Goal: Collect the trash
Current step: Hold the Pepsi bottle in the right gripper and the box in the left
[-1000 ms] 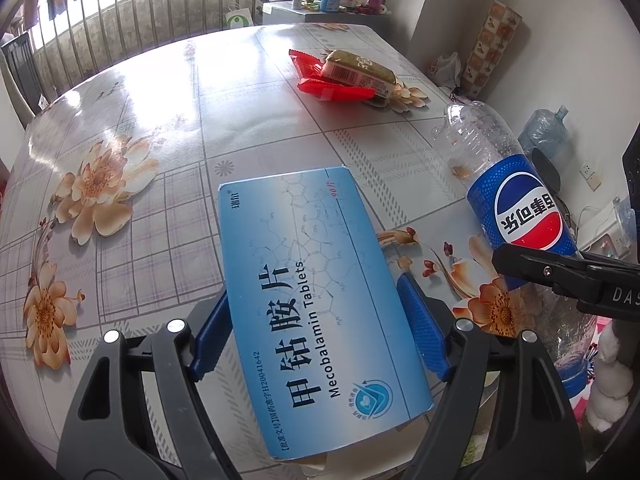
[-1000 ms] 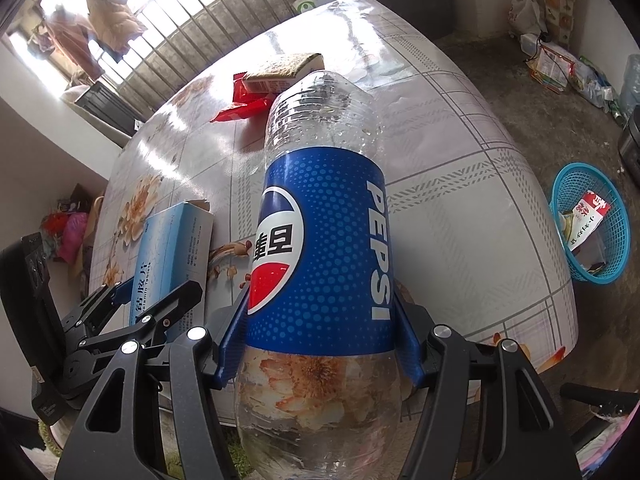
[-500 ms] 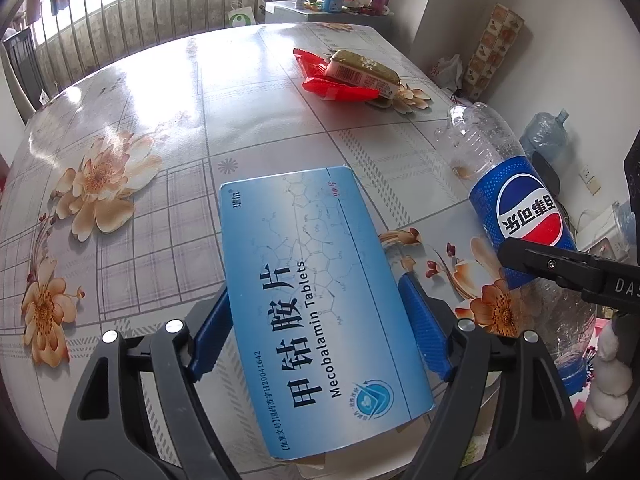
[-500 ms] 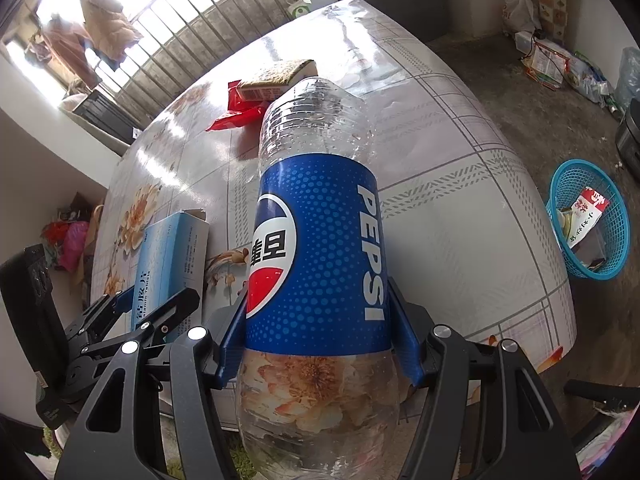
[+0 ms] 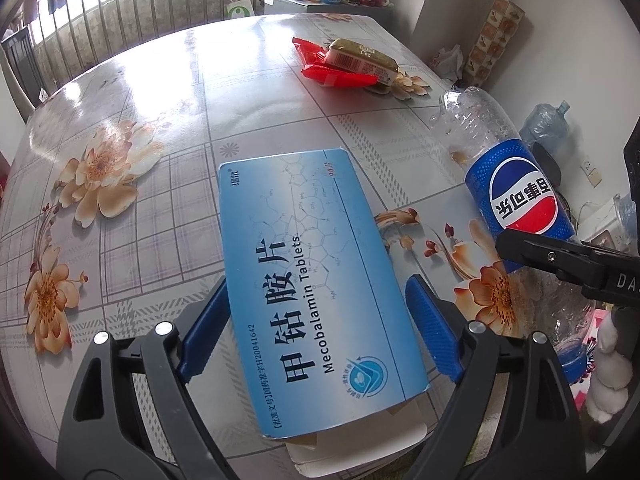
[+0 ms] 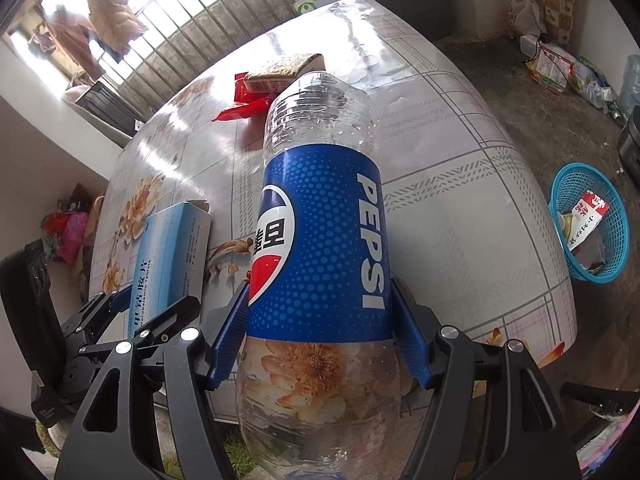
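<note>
Leftmost, the left gripper (image 5: 316,328) is clamped on a blue tablet box (image 5: 316,288), held above the near part of the flowered table (image 5: 120,128). Right of it, the right gripper (image 6: 320,332) squeezes an empty Pepsi bottle (image 6: 320,240) at its label. Far across the table lie red wrappers (image 5: 336,74). Rightmost, a blue basket (image 6: 588,224) sits on the floor.

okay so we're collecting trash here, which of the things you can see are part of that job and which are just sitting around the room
Part of the job:
- tablet box, held in the left gripper
- Pepsi bottle, held in the right gripper
- red wrapper and snack pack on the table
- blue basket on the floor, already holding trash

Just lying about:
- water jug
- patterned carton
</note>
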Tool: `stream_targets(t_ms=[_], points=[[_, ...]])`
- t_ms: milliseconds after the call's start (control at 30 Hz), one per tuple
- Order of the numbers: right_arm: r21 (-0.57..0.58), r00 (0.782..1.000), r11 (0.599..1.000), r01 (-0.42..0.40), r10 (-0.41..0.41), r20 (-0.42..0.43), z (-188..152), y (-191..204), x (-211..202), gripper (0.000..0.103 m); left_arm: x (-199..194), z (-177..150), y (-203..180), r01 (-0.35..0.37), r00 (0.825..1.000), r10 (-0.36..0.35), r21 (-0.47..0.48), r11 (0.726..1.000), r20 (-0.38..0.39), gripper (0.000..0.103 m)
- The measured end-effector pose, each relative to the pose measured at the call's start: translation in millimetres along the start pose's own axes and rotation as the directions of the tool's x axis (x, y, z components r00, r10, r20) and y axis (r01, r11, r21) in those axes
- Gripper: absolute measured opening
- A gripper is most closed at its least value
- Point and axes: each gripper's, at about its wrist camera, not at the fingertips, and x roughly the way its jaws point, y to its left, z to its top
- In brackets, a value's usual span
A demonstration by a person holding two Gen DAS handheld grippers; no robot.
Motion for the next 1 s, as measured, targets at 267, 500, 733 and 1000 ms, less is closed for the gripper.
stream_targets(t_ms=[267,500,733,1000], points=[[-0.003,1.0,1.0,-0.01,0.01,0.008,-3.1,2.8,1.2,0.066,3.1,1.5,-3.0,-0.017,1.0,0.017,0.007,1.0,0.012,0.081],[-0.009,1.0,1.0,-0.021,0.021,0.013,-4.7,4.9,1.1,0.066,1.3,2.4,0.9,-0.018,1.0,0.019,-0.014,1.0,0.024,0.073],[0.008,0.999,1.0,-0.03,0.03,0.027,-4.0,1.1,-2.2,0.062,-3.5,1.0,0.2,-0.013,0.999,0.014,-0.023,1.0,0.035,0.072],[0.019,0.999,0.999,-0.029,0.028,0.04,-4.8,-2.7,-4.2,0.062,-11.4,0.2,-2.4,-0.018,0.998,0.019,-0.014,1.0,0.058,0.071]])
